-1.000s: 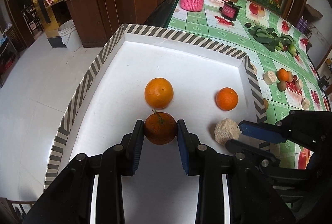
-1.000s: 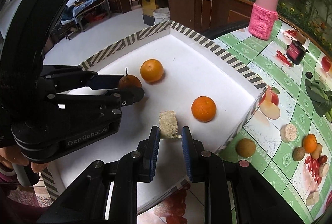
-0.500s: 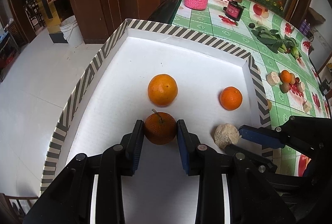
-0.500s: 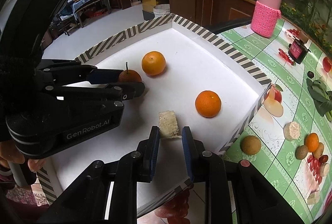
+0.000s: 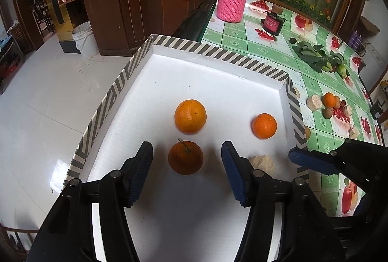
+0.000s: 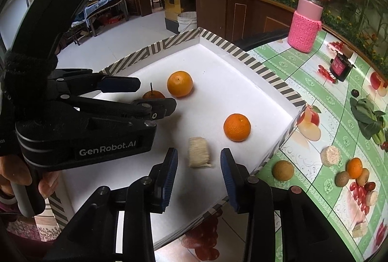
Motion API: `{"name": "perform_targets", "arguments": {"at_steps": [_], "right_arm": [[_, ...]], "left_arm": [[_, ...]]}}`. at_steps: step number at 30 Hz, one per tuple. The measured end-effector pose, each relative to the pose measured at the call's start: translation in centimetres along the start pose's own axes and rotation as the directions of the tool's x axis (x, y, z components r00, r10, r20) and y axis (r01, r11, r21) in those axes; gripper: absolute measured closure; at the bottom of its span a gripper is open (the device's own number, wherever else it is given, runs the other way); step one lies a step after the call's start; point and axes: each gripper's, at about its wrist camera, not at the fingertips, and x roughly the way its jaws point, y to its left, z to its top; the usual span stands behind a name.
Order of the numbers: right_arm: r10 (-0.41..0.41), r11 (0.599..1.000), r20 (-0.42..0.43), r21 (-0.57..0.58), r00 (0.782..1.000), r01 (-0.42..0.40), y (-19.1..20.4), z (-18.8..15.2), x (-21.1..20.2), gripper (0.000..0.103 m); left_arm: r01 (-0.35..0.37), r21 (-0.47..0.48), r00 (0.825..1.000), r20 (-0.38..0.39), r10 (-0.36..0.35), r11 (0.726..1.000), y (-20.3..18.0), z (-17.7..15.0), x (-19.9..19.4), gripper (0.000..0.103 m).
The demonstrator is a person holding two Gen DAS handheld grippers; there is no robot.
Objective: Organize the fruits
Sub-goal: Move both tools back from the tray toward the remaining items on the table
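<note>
We see left gripper (image 5: 186, 152) jaws just opened off a dull stemmed orange (image 5: 185, 157); right gripper (image 6: 198, 156) just opened off a beige fibrous chunk (image 6: 198, 151)

From my remote seat both wrist views were bright and evenly lit by soft daylight. The white tray (image 5: 218, 82) beyond the jaws was nearly blown out, and the fruit ahead of the jaws cast only faint, short shadows. A glare patch shone on the tiled floor (image 5: 55, 165) left of the jaws. Fisheye bending curved the tray rims, the corners went black, and everything stayed sharp, without motion blur.
</note>
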Motion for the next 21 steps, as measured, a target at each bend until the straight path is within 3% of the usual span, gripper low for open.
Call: {"name": "perform_targets", "arguments": {"at_steps": [10, 14, 21], "right_arm": [[-0.131, 0.991, 0.071, -0.006, 0.989, 0.131, -0.6, -0.4, -3.2, 0.048], [-0.219, 0.976, 0.081, 0.02, 0.972, 0.218, -2.0, -1.2, -4.6, 0.044], [-0.304, 0.951, 0.079, 0.082, 0.949, 0.298, -4.9, -2.8, -6.3, 0.039]], "left_arm": [[0.003, -0.005, 1.0, 0.017, -0.003, 1.0, -0.3, 0.3, -0.8, 0.045], [0.011, -0.001, 0.999, 0.03, -0.011, 1.0, -0.8, 0.5, -1.3, 0.045], [0.033, 0.029, 0.999, 0.032, -0.034, 0.999, -2.8, 0.5, -1.7, 0.045]]}}
